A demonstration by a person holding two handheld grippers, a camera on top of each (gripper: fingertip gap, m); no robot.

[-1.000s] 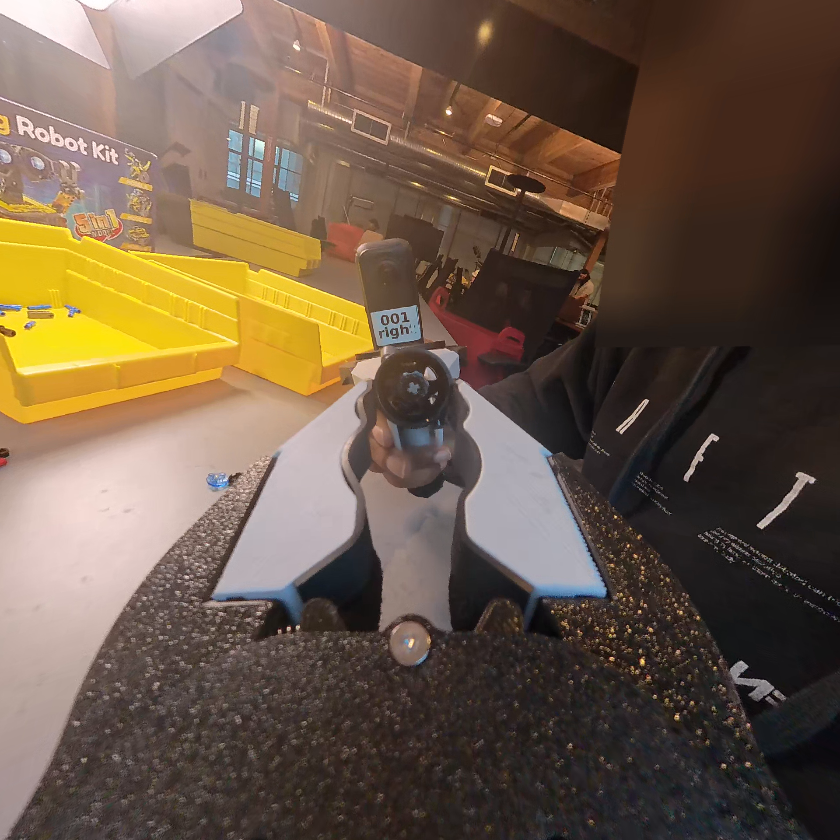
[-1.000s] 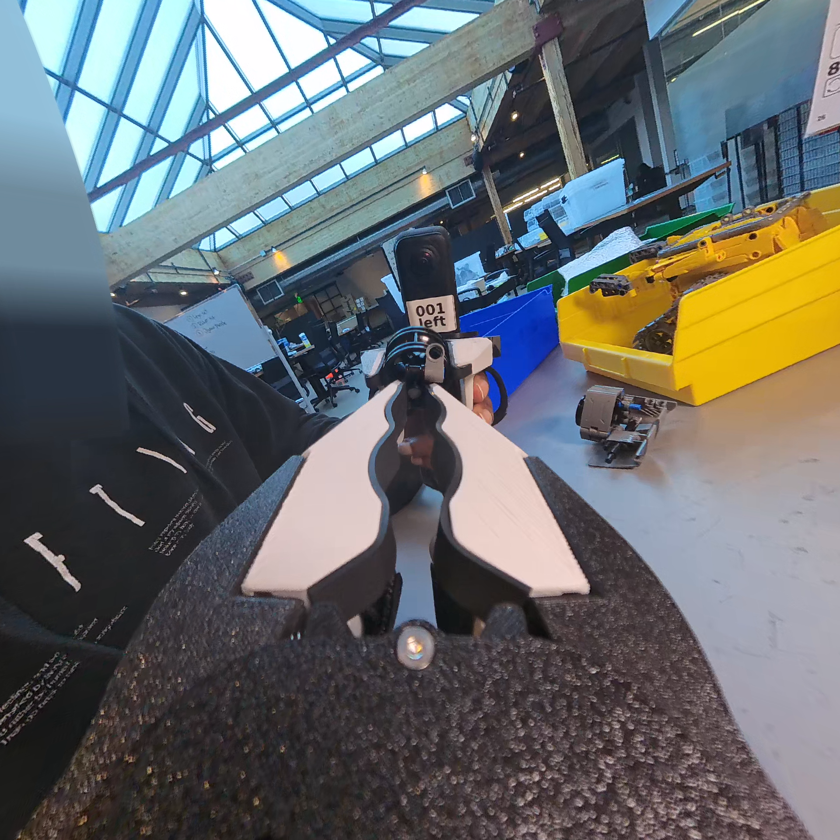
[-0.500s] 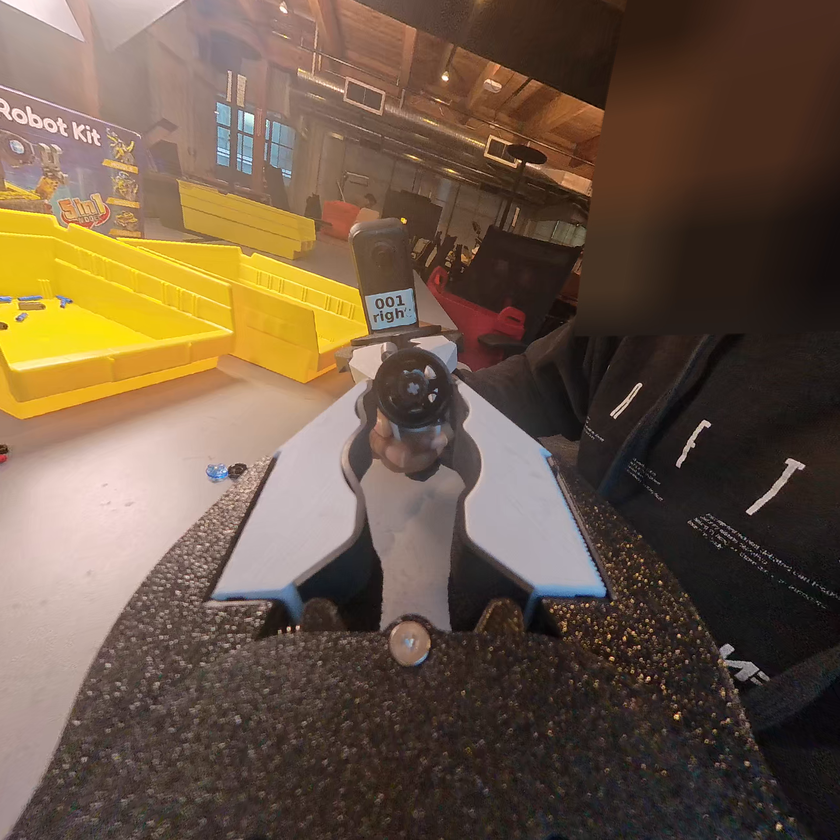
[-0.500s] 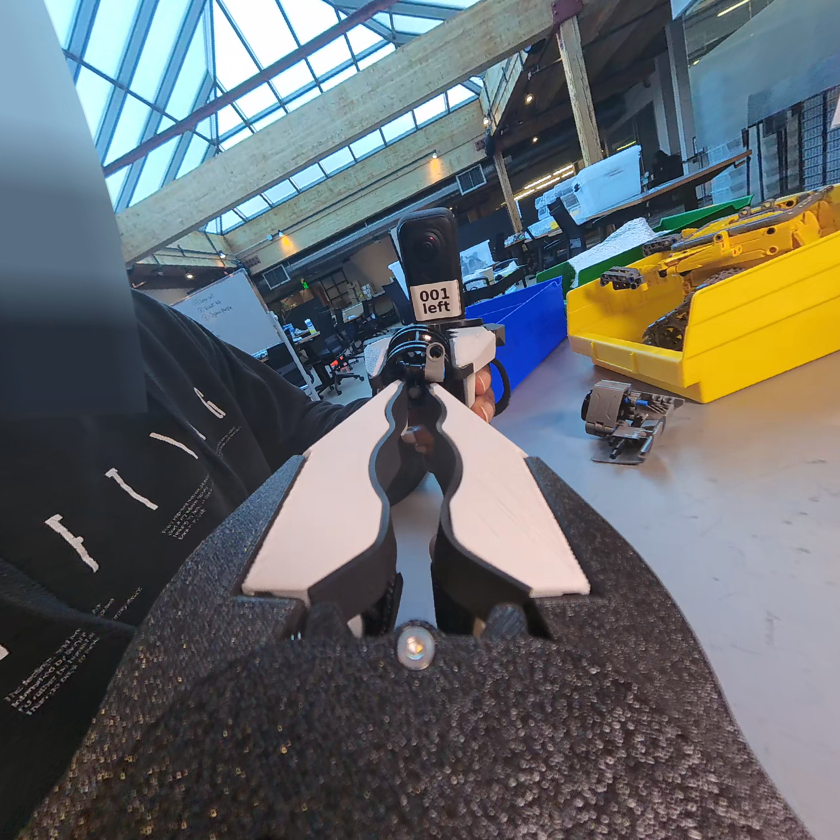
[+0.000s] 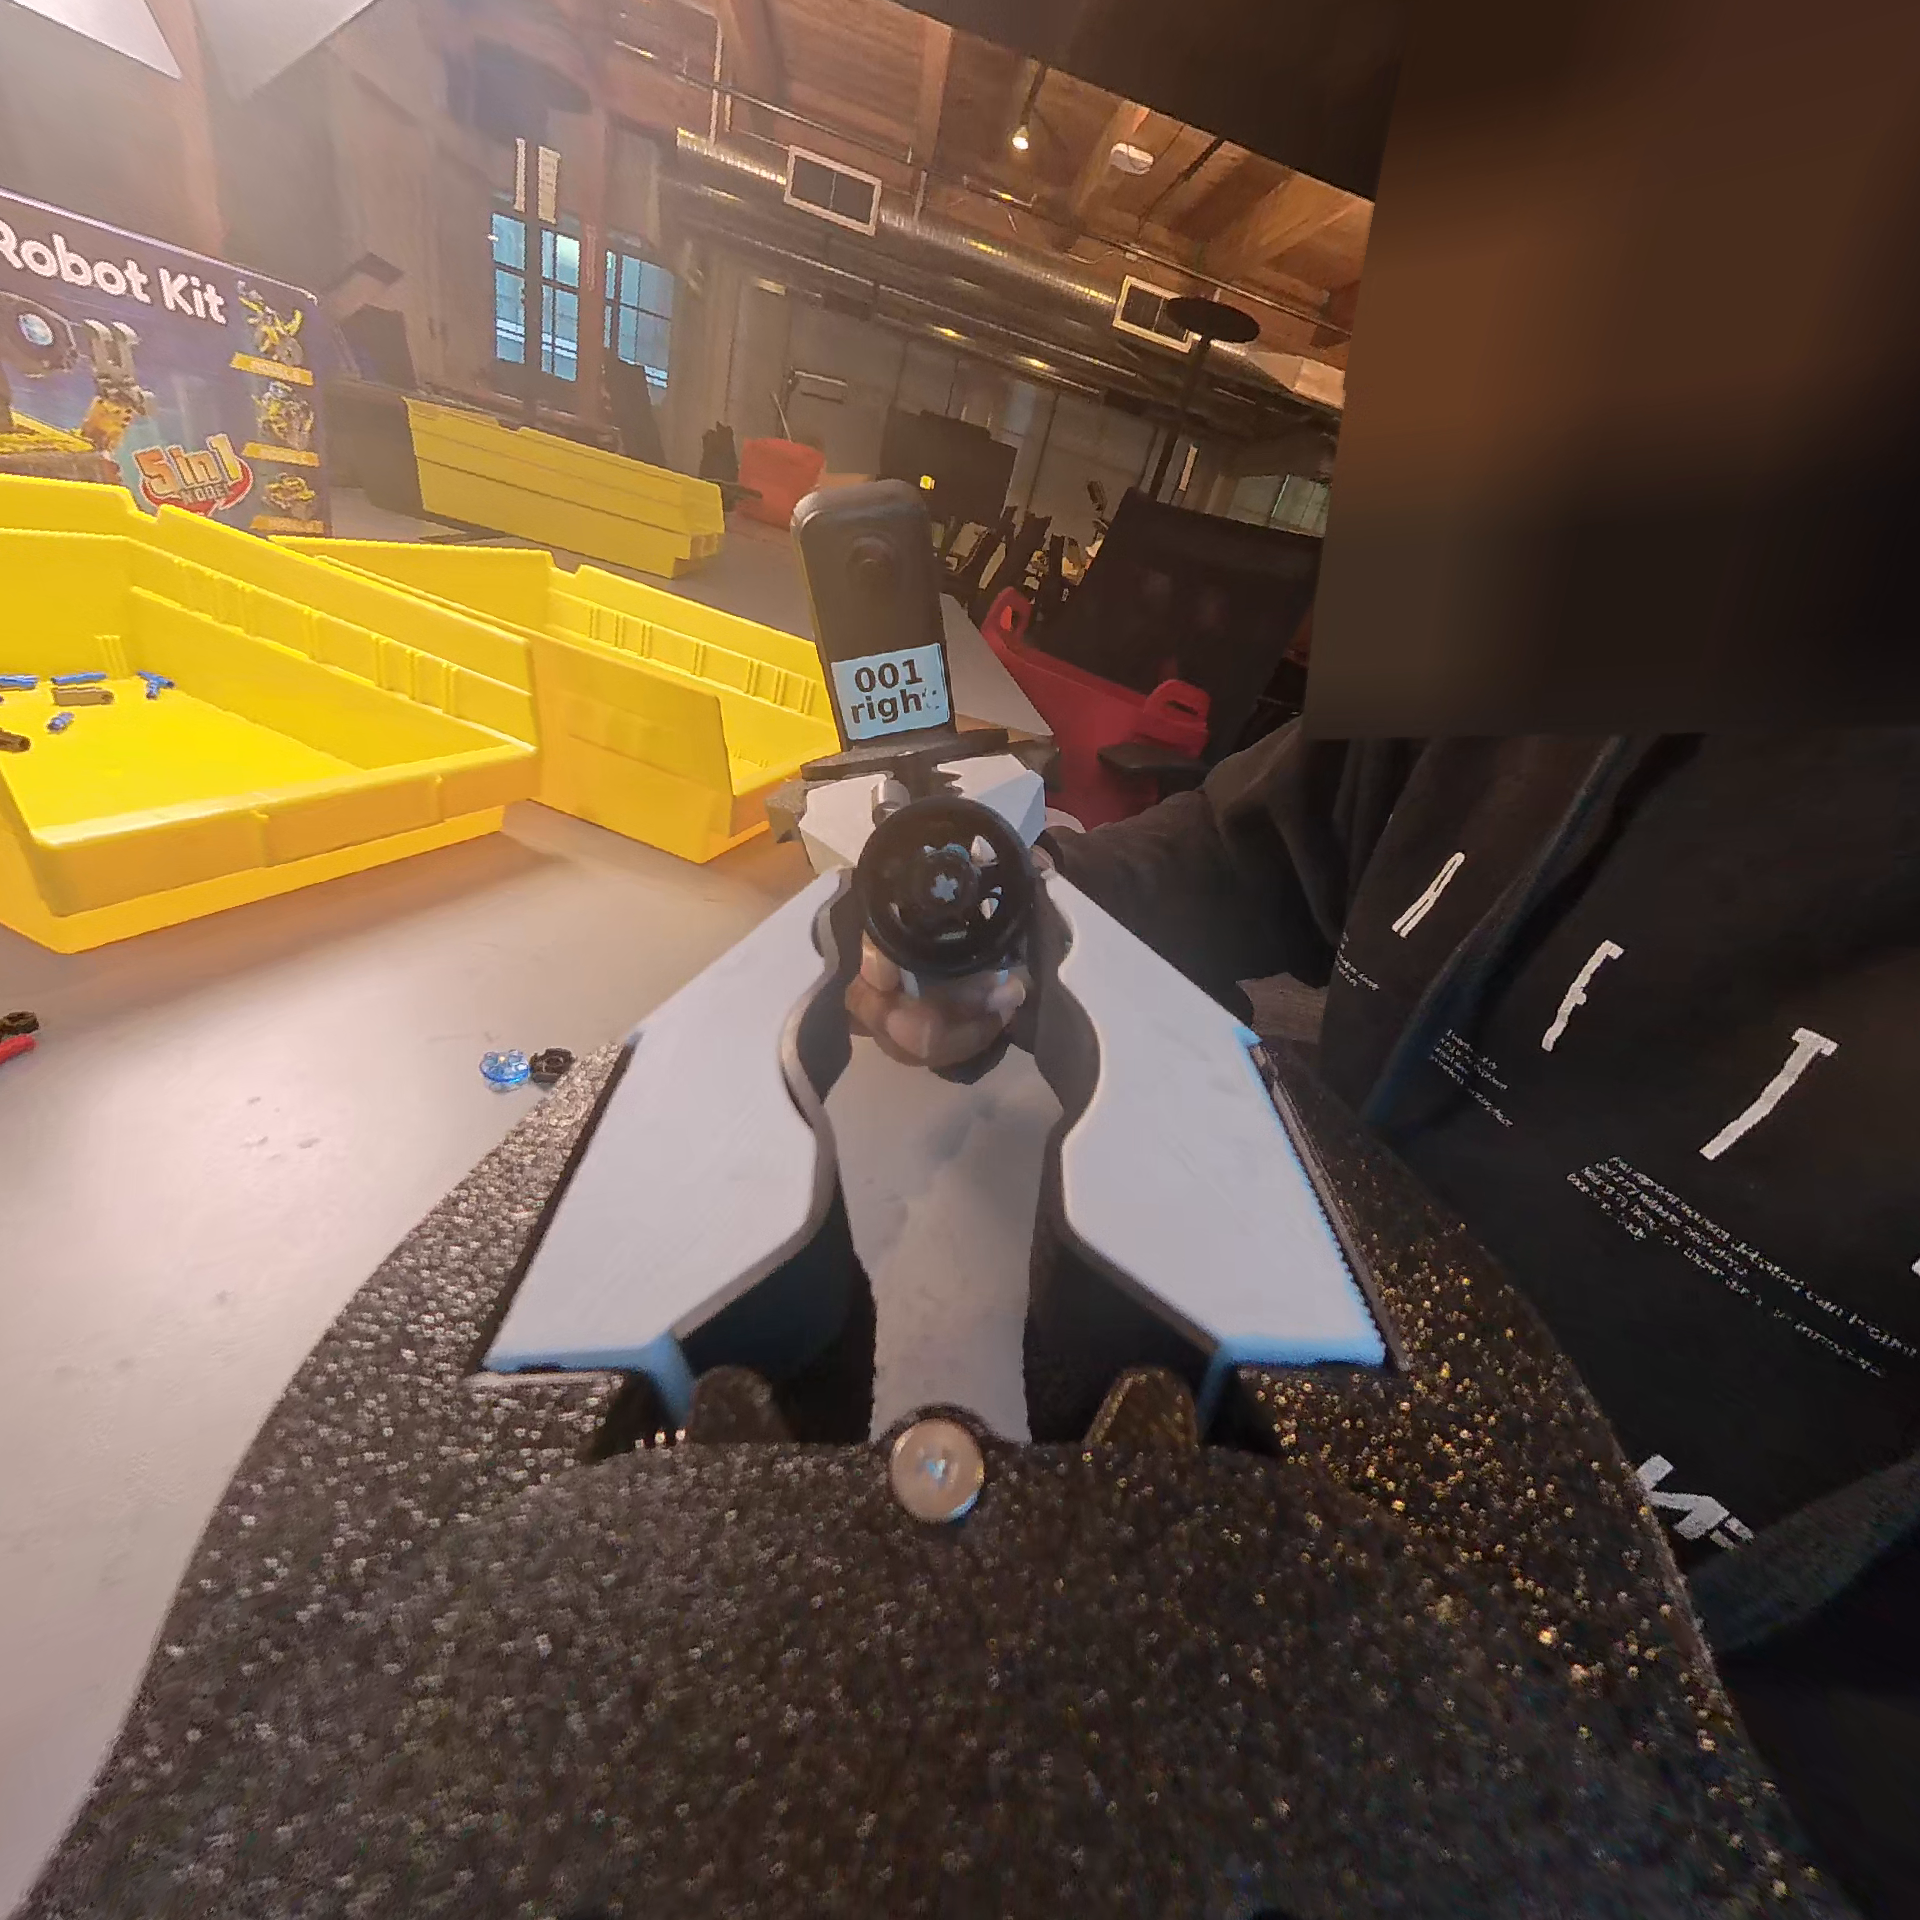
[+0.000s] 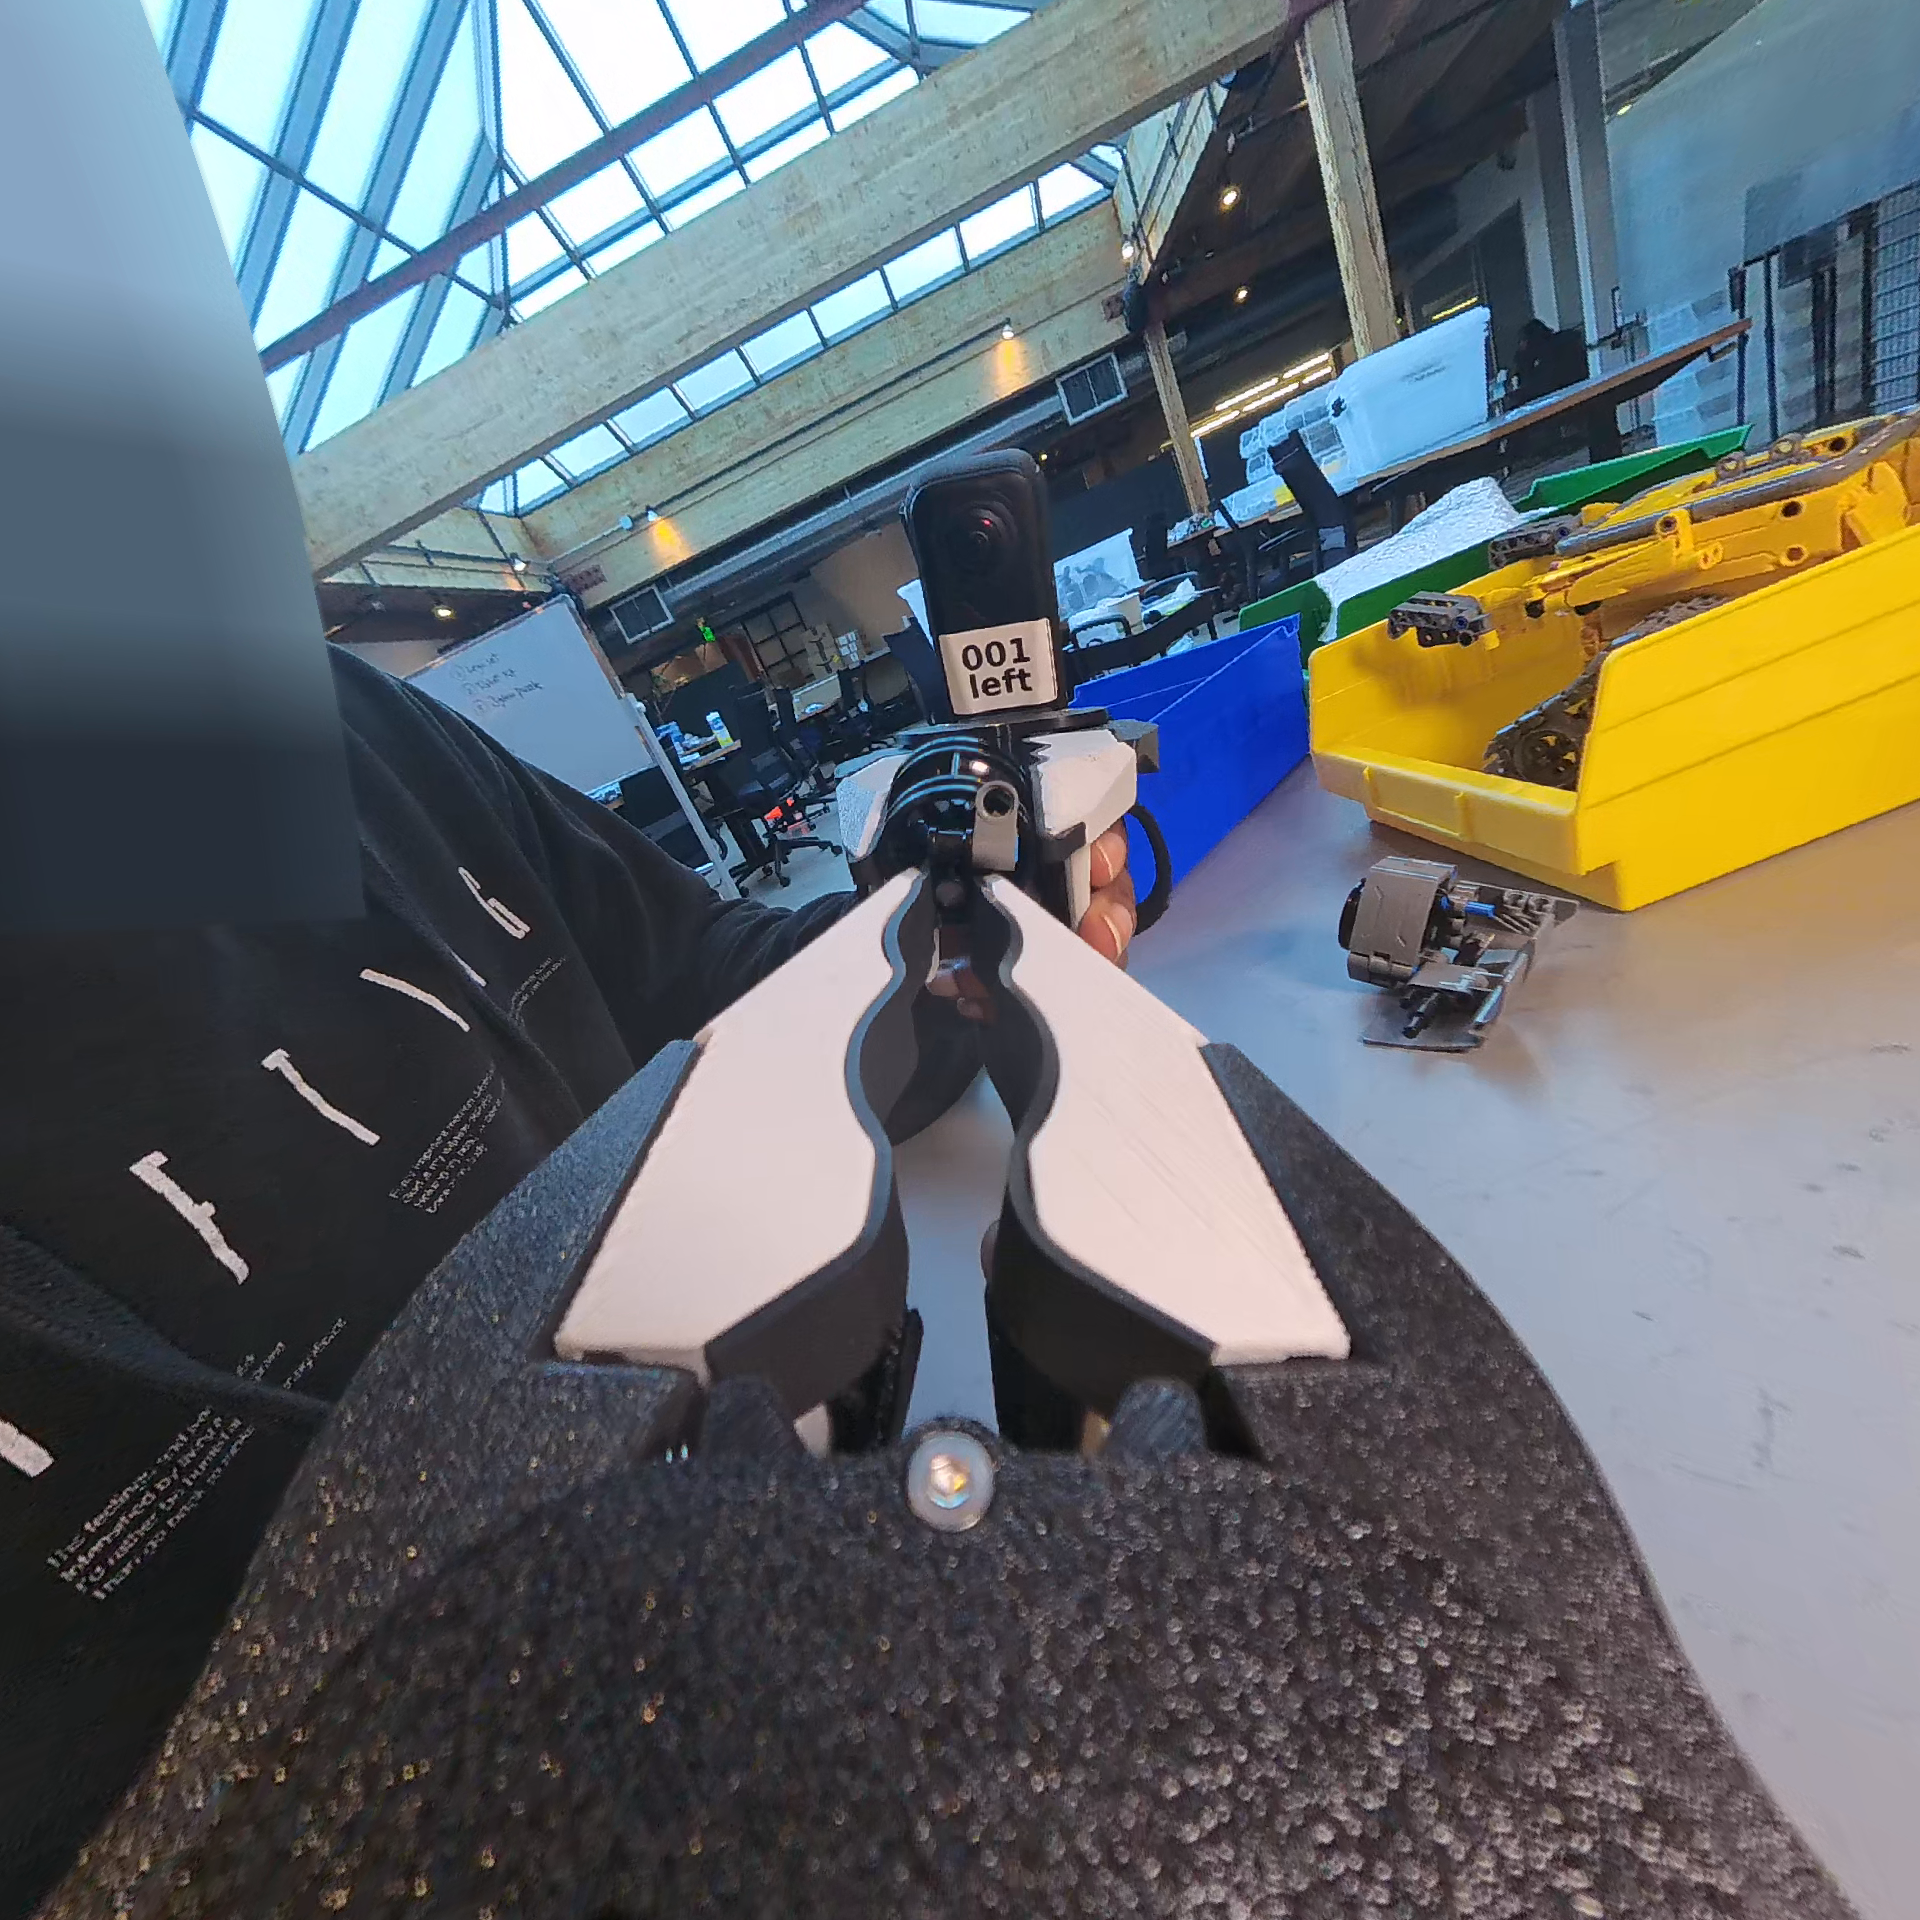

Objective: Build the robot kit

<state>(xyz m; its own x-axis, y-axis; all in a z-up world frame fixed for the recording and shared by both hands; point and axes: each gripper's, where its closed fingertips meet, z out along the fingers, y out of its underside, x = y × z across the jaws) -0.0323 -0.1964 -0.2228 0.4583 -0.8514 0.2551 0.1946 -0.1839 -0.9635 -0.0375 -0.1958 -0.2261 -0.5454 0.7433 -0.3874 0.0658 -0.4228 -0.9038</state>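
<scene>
My two grippers face each other, tips meeting above the grey table (image 5: pixel 208 1195). My left gripper (image 5: pixel 940 920) is shut on a black spoked wheel (image 5: pixel 940 896) held at its fingertips. Behind the wheel stands the right gripper's black camera (image 5: pixel 873 613), with a hand under it. In the right wrist view, my right gripper (image 6: pixel 951 896) is shut on a small grey and black connector part (image 6: pixel 992 816), right against the wheel (image 6: pixel 930 795). The left gripper's camera (image 6: pixel 982 561) rises behind it.
Yellow bins (image 5: pixel 260 769) and a printed kit box (image 5: pixel 156 384) stand to the left, small blue and black parts (image 5: pixel 520 1065) lie on the table. A grey block assembly (image 6: pixel 1444 945), a yellow bin holding a yellow model (image 6: pixel 1662 748) and a blue bin (image 6: pixel 1205 748) are right. A person in black is close. Left and right tips are no more than a few centimetres apart.
Both grippers keep their hold and stay tip to tip. The pair has shifted slightly, so the backgrounds have slid a little in both views.
</scene>
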